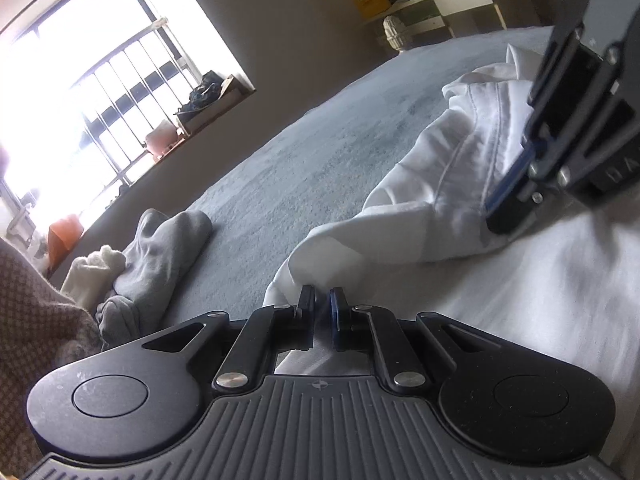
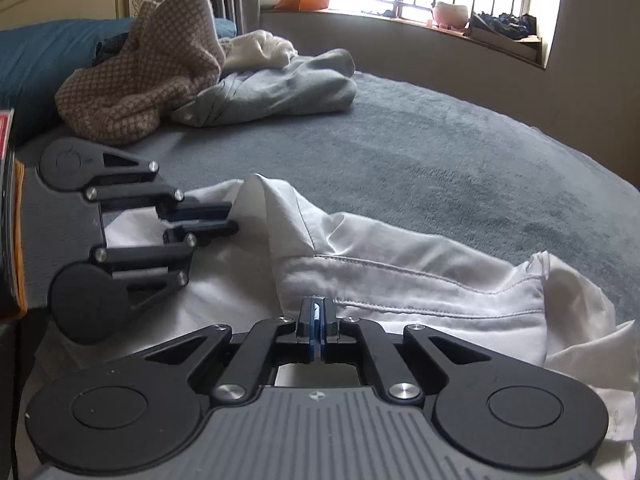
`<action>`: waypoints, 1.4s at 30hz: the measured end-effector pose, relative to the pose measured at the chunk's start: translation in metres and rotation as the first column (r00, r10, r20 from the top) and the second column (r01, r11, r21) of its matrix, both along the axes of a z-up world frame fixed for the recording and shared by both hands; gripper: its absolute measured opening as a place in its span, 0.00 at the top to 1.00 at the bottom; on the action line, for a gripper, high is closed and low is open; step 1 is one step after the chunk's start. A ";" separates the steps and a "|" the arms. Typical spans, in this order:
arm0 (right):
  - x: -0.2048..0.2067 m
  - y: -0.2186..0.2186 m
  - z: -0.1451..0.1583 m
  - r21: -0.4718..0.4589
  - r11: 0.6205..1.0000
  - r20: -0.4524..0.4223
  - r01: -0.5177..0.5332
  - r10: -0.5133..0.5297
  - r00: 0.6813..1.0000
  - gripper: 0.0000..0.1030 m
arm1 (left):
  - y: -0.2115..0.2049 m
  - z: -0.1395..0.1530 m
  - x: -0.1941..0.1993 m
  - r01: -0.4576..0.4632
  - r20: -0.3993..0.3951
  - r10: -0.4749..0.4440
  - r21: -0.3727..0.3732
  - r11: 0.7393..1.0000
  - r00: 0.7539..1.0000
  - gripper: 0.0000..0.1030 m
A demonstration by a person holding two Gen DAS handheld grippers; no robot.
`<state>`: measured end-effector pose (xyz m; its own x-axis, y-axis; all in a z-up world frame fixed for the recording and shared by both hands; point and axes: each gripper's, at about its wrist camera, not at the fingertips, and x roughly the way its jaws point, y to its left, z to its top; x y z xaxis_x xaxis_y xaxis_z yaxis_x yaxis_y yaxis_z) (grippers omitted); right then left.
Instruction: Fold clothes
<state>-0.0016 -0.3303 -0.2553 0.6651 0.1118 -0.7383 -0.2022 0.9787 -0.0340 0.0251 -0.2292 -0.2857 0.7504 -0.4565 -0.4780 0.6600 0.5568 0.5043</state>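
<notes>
A crumpled white garment (image 1: 440, 184) (image 2: 400, 280) lies on the grey bed cover (image 2: 440, 152). In the left wrist view my left gripper (image 1: 322, 300) is shut on a fold at the garment's near edge, with cloth pinched in the narrow slit between its fingers. The right wrist view shows it from the side (image 2: 234, 216), at the garment's left end. My right gripper (image 2: 317, 308) is shut on the stitched hem, with a sliver of white cloth between its pads. The left wrist view has it (image 1: 500, 220) pressing down into the garment at the right.
A grey garment (image 2: 280, 88) (image 1: 168, 240), a brown checked knit (image 2: 140, 80) and a fluffy white piece (image 2: 260, 48) are heaped at the bed's far side, next to a blue pillow (image 2: 40, 60). A barred window with a cluttered sill (image 2: 500, 36) is behind.
</notes>
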 end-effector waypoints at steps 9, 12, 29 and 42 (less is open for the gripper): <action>-0.022 -0.029 0.027 0.099 0.993 0.062 0.072 -0.078 0.995 0.69 | 0.020 0.019 -0.006 -0.065 -0.038 0.063 -0.055 0.996 0.997 0.70; -0.021 -0.063 0.046 0.155 0.972 0.095 0.175 -0.191 0.977 0.69 | 0.032 0.037 -0.005 -0.119 -0.057 0.112 -0.145 0.982 0.992 0.68; 0.045 -0.172 -0.019 0.201 0.761 -0.063 0.616 -0.618 0.784 0.89 | -0.056 -0.004 0.007 -0.032 -0.182 0.018 -0.076 0.997 0.983 0.68; 0.076 -0.195 0.012 0.262 0.671 -0.155 0.694 -0.680 0.716 0.64 | -0.055 -0.006 0.006 -0.029 -0.159 0.015 -0.088 0.996 0.987 0.68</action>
<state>0.0744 -0.5256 -0.2435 0.6087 -0.1596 -0.7772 0.5366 0.8043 0.2551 0.0309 -0.2838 -0.2912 0.6793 -0.4869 -0.5491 0.7143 0.6103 0.3425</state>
